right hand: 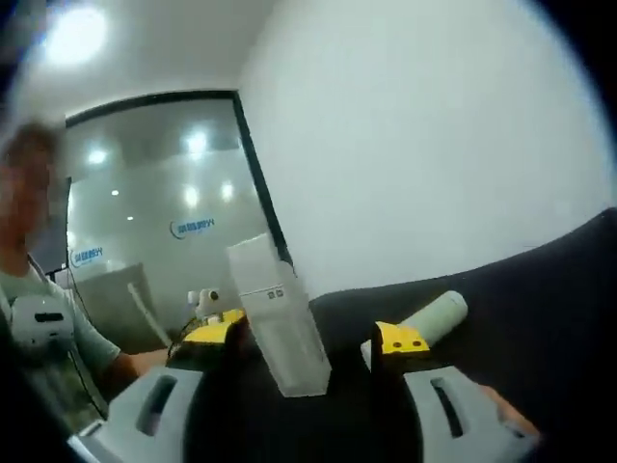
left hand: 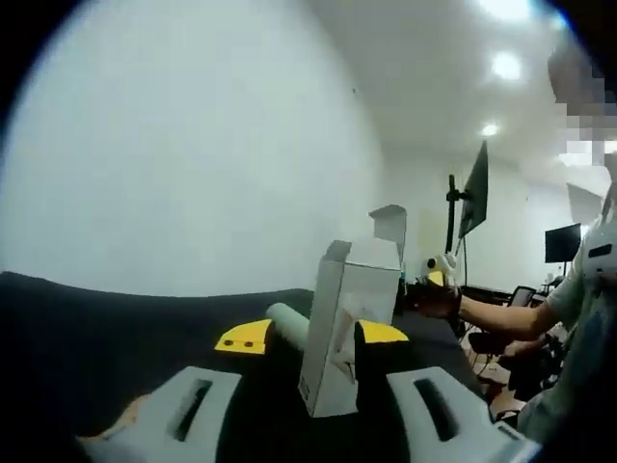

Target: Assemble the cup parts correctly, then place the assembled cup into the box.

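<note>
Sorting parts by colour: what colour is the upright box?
White; the box shows best in the left gripper view, standing on the dark table.

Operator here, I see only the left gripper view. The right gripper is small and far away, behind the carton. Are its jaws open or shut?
Observer: Open. In the right gripper view the right gripper holds nothing; the white carton stands upright ahead of it.
Operator: The carton hides part of the cup from me. Is its other end free?
Observer: Yes. The pale cup lies on its side on the black table, and nothing touches it.
</note>
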